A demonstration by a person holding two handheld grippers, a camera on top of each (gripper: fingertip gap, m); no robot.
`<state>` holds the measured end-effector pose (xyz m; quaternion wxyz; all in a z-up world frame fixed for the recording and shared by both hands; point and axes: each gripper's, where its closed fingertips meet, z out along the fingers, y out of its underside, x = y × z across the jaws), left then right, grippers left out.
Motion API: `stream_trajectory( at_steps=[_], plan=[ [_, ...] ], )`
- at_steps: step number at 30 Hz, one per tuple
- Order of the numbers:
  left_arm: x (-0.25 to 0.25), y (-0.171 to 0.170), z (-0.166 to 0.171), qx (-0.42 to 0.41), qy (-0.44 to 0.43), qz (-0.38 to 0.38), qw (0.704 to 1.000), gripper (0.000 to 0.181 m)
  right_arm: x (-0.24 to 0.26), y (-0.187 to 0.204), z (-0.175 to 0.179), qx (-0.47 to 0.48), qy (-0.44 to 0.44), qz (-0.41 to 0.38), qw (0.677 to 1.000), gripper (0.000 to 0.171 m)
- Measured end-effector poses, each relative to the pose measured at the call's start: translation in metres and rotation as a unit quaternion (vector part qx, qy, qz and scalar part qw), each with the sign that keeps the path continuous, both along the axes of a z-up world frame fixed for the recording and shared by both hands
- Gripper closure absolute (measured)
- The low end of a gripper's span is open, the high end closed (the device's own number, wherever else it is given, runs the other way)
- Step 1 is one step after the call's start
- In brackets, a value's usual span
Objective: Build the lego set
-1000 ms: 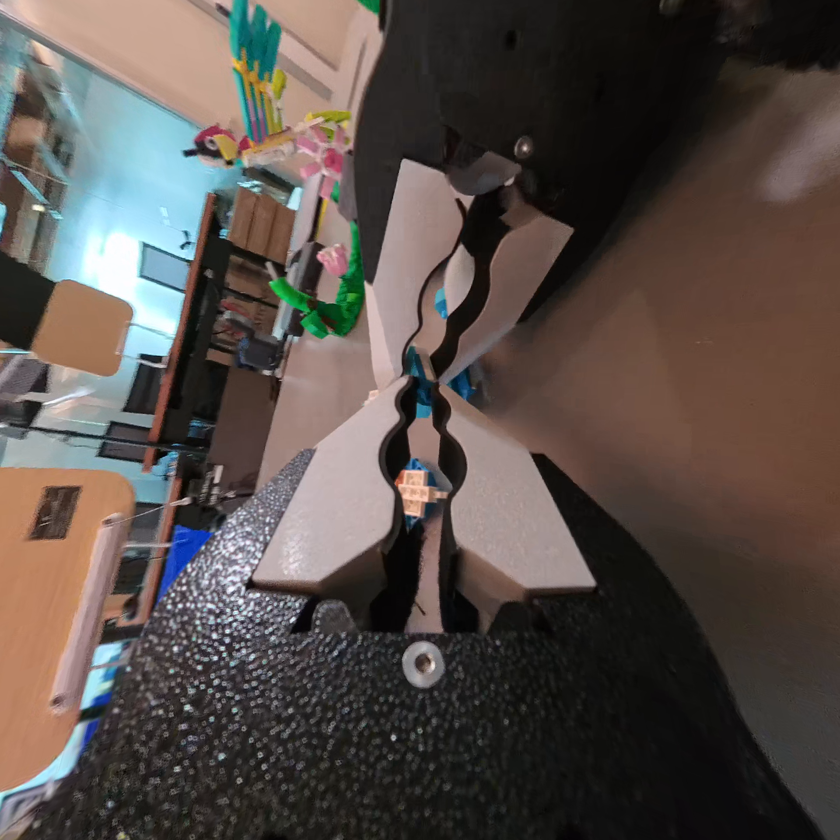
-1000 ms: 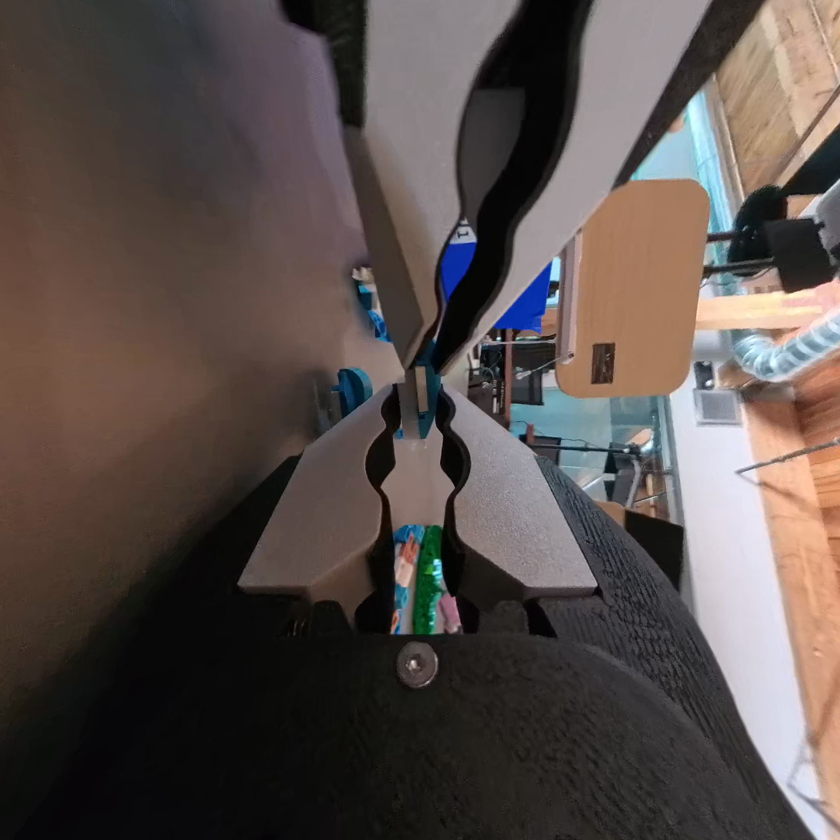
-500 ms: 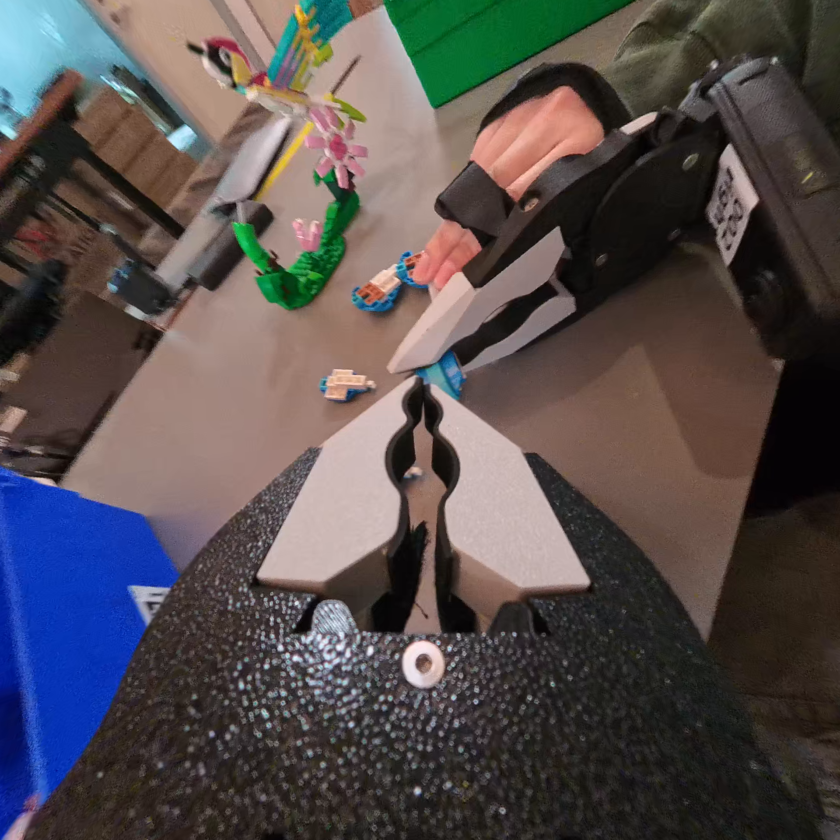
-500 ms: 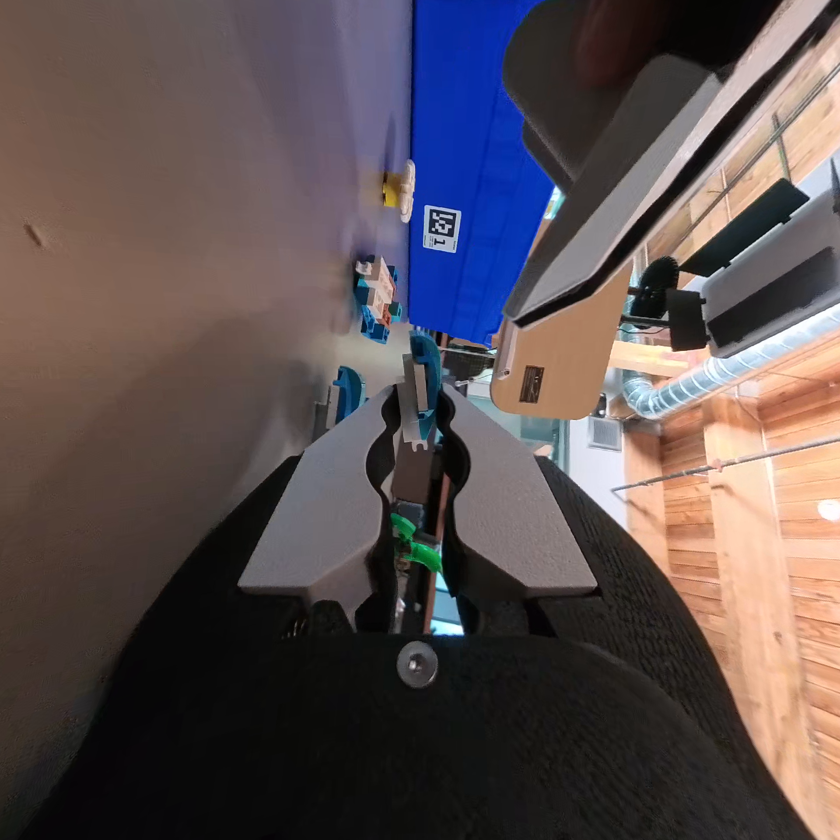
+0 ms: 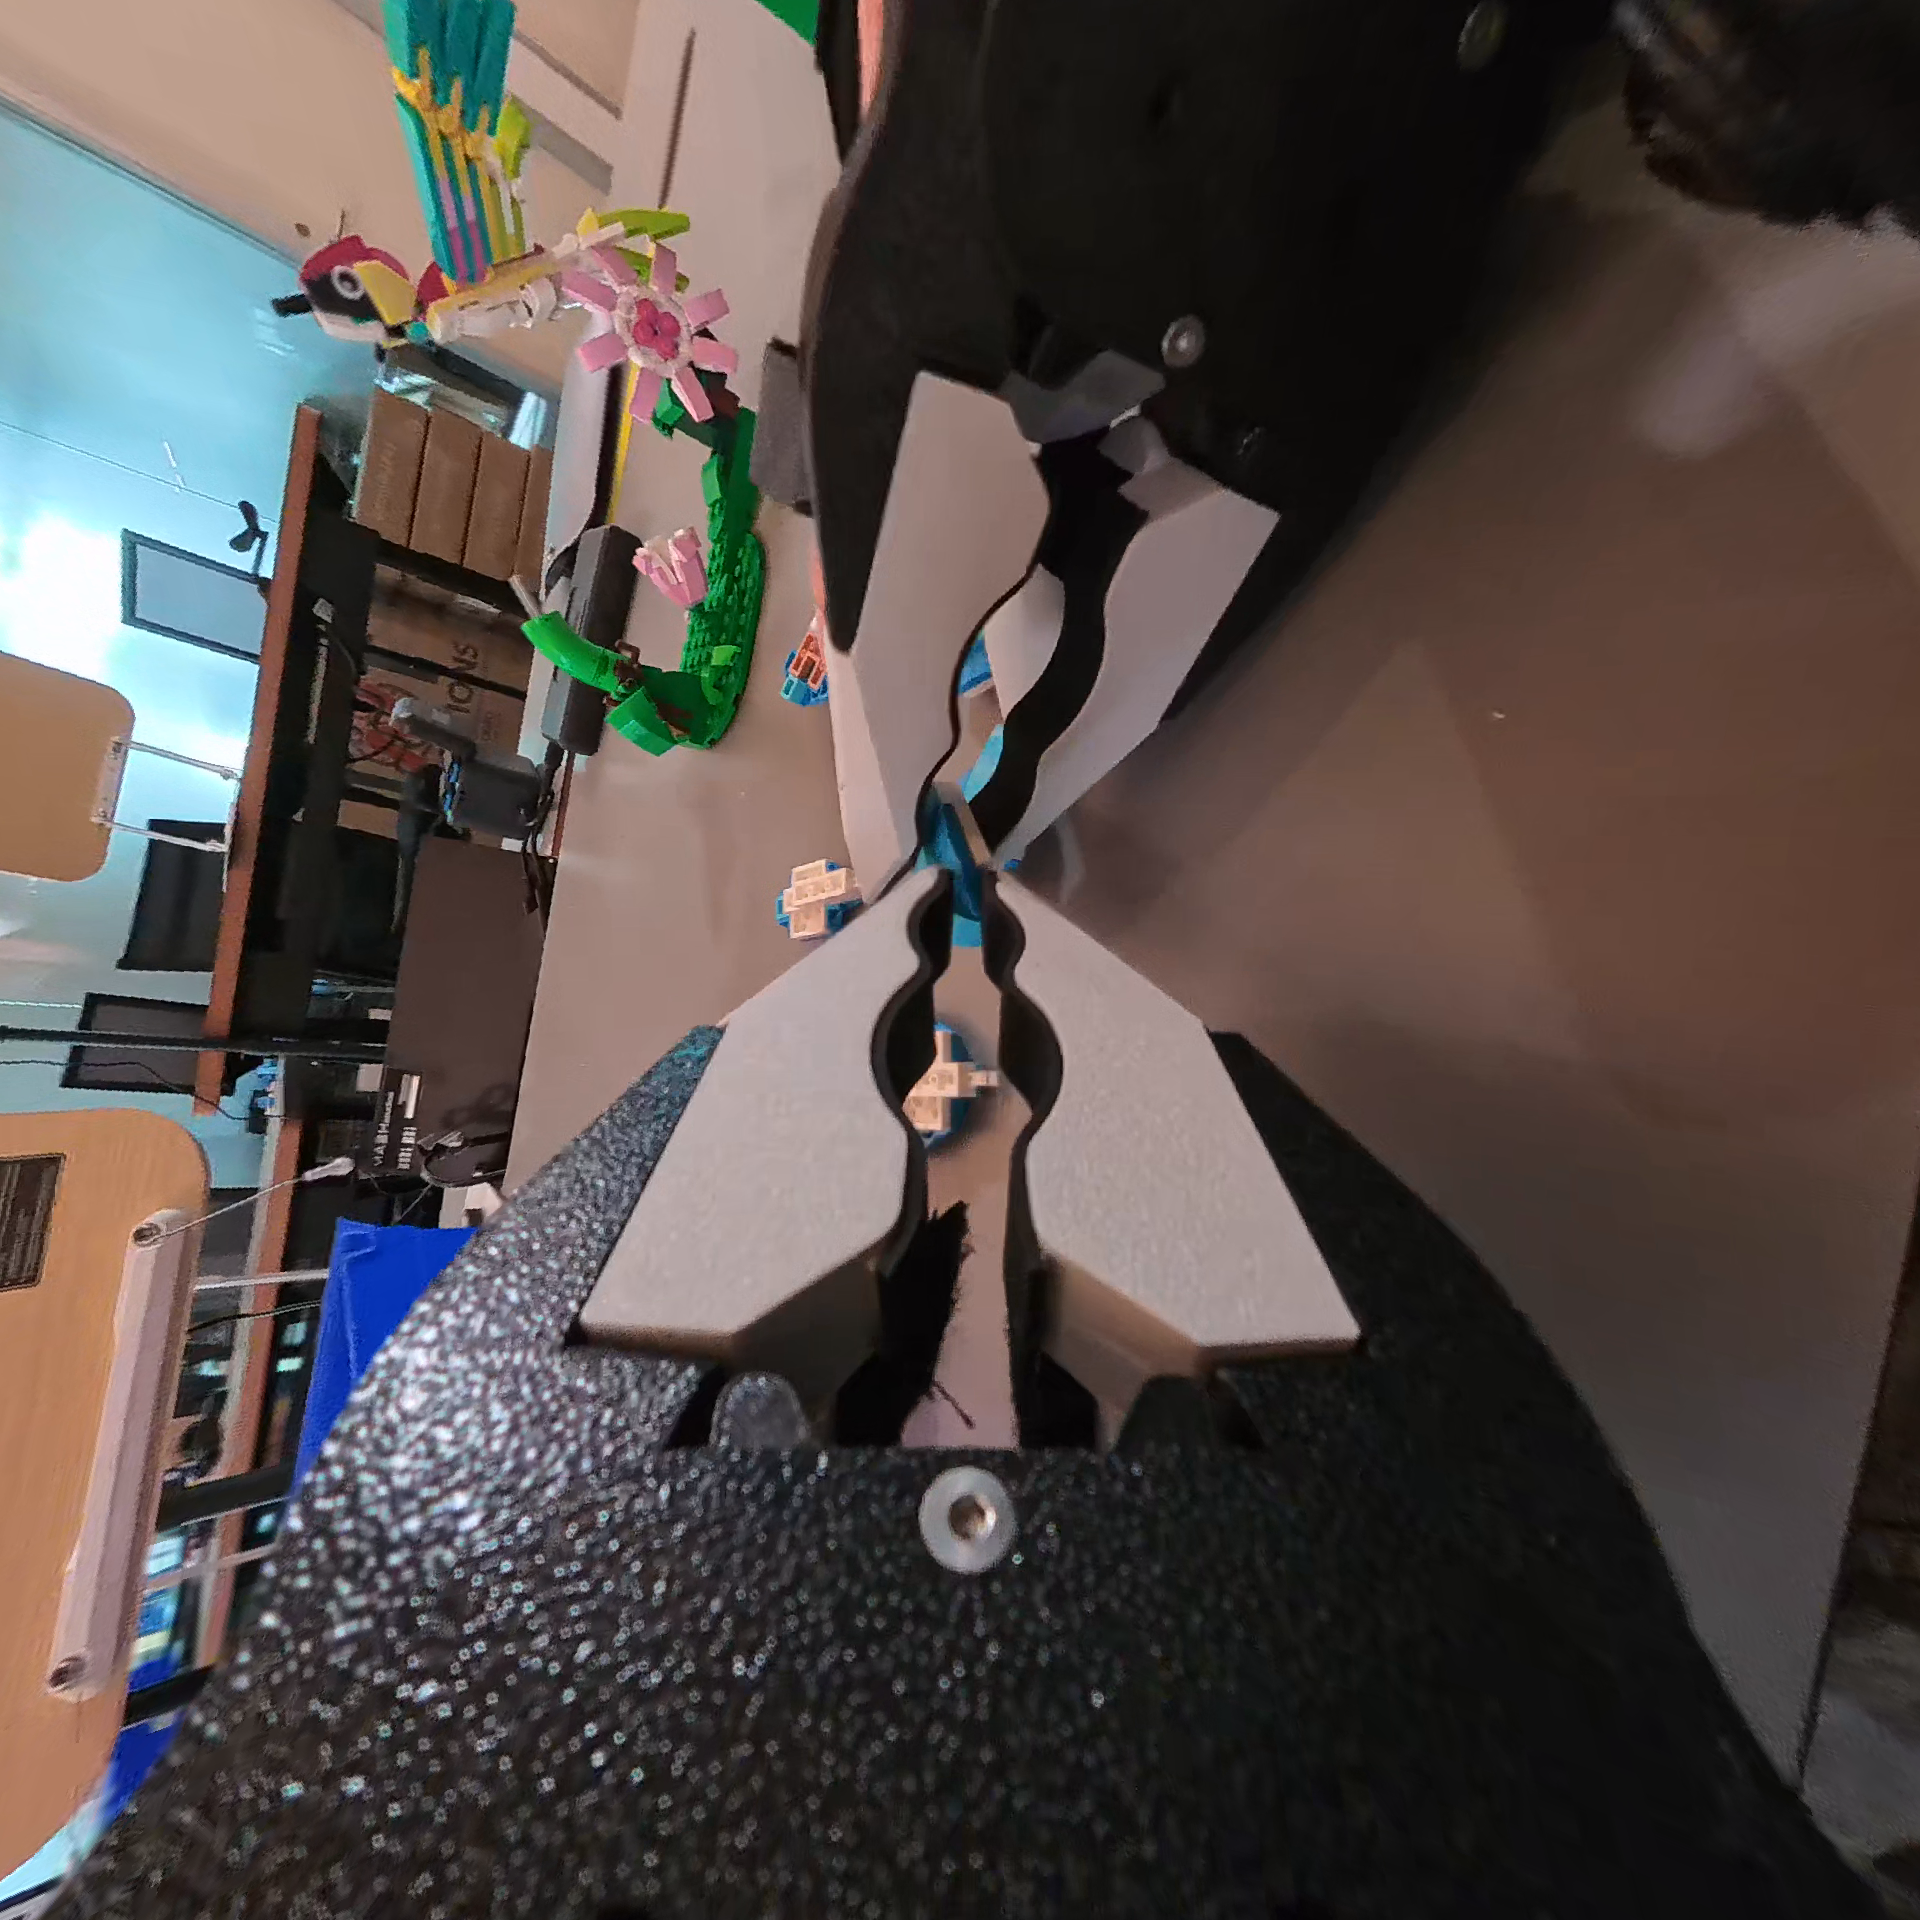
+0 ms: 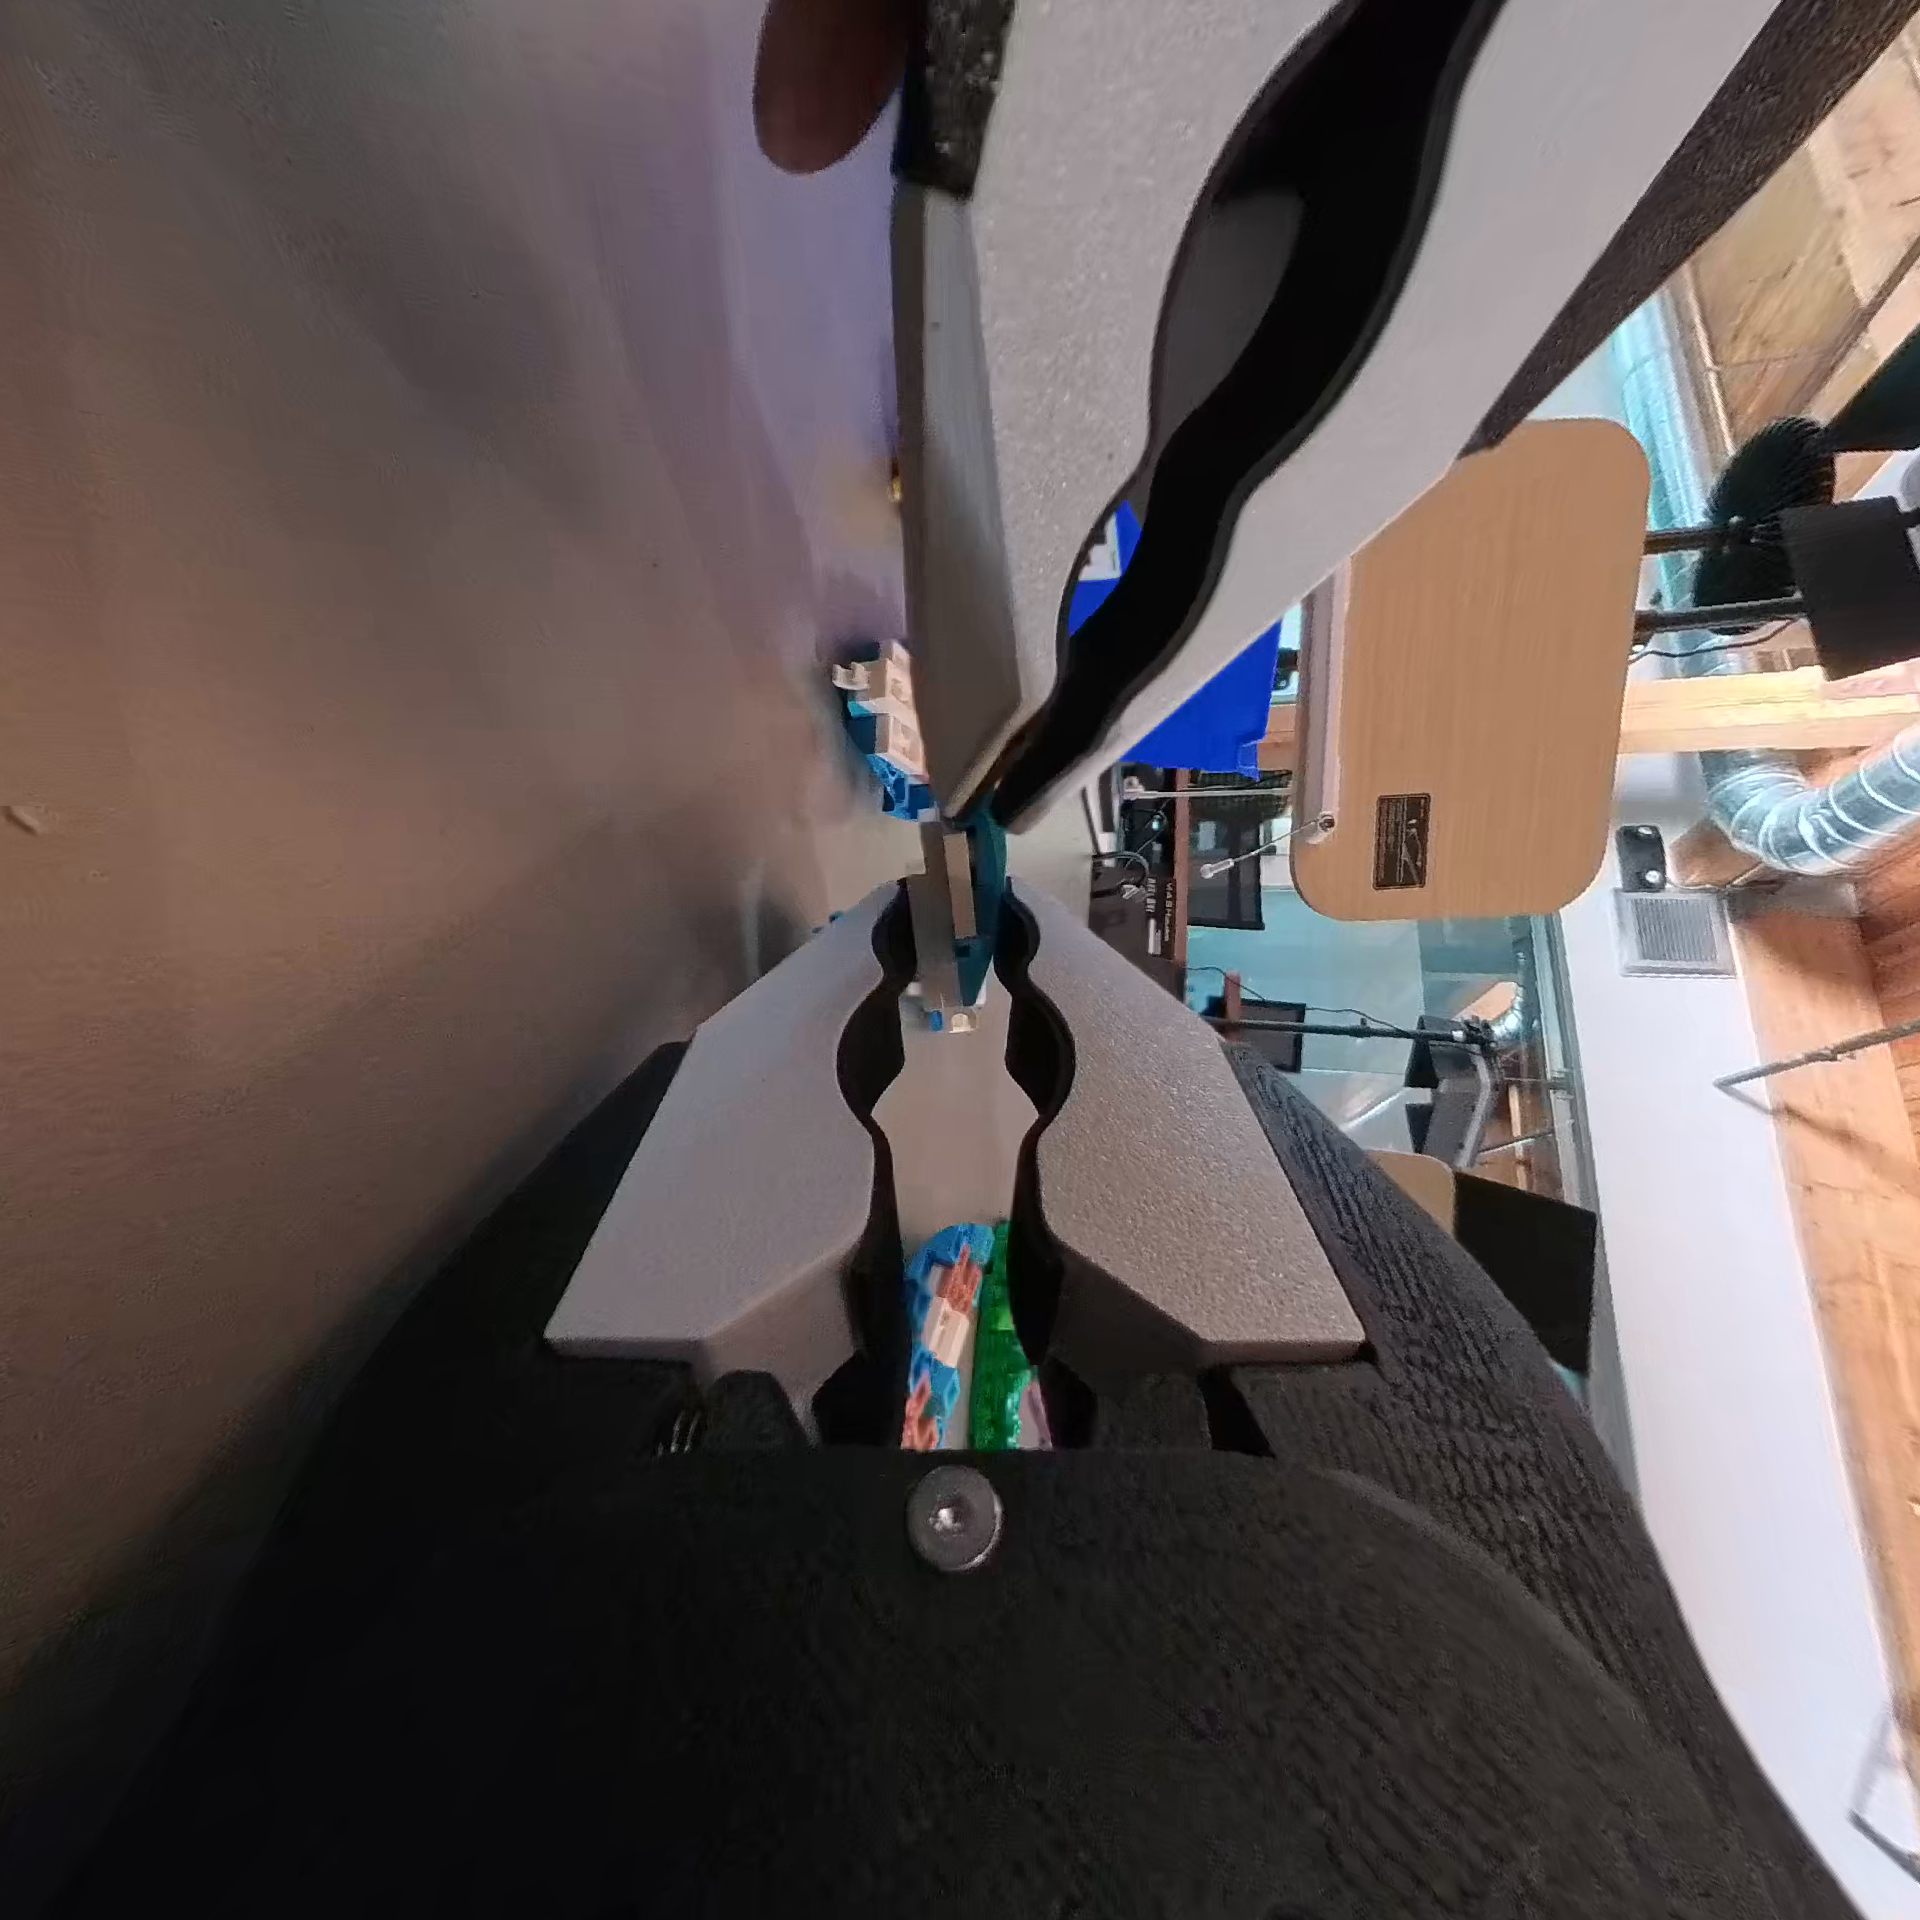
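Observation:
My left gripper (image 5: 968,888) and right gripper (image 6: 951,914) meet tip to tip just above the grey table (image 5: 1507,883). A small blue brick piece (image 5: 961,873) sits between both pairs of tips. In the right wrist view it shows as a blue piece with a grey plate (image 6: 948,914), pinched by the right fingers. The left gripper (image 6: 977,810) comes in from above there and closes on the piece's far end. The right gripper (image 5: 951,826) fills the top of the left wrist view. Both are shut on the piece.
A small white-and-blue brick build (image 5: 816,899) lies on the table by the tips, and another (image 5: 945,1091) shows through the jaw gap. A green brick plant with pink flowers (image 5: 707,623) and a brick bird (image 5: 353,291) stand farther off. A blue bin (image 6: 1195,707) and a wooden chair back (image 6: 1455,675) are beyond. My two grippers' fingertips are within a few centimetres of each other.
Half a second ago the left gripper was drawn back, shut and empty, with the right holding the blue piece. Now it has come back and meets the right gripper tip to tip on the piece.

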<state>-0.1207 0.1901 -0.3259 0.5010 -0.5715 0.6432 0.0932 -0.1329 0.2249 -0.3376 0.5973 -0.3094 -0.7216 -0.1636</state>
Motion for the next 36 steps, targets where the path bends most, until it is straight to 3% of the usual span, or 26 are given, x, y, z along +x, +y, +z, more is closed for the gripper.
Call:
stream_trajectory(
  at_steps=[1,12,18,28,36],
  plan=[
    [0.0,0.0,-0.001,0.006,0.011,-0.001,1.0,0.181,0.0,0.0,-0.001,-0.003,-0.001,-0.001,1.0,0.159],
    [-0.001,0.002,-0.005,0.05,0.072,-0.007,0.996,0.18,0.001,0.001,-0.007,-0.026,-0.008,-0.006,1.0,0.158],
    [-0.004,0.001,-0.005,0.029,0.077,0.002,0.997,0.166,-0.002,-0.003,-0.01,-0.005,-0.026,0.002,1.0,0.159],
    [-0.002,0.004,-0.007,0.06,0.086,-0.004,0.994,0.177,0.0,0.003,-0.011,-0.046,-0.002,-0.015,0.999,0.159],
    [0.0,-0.002,-0.005,0.005,0.042,-0.007,0.999,0.158,0.0,0.004,-0.011,-0.056,0.001,-0.013,0.998,0.159]
  ],
)
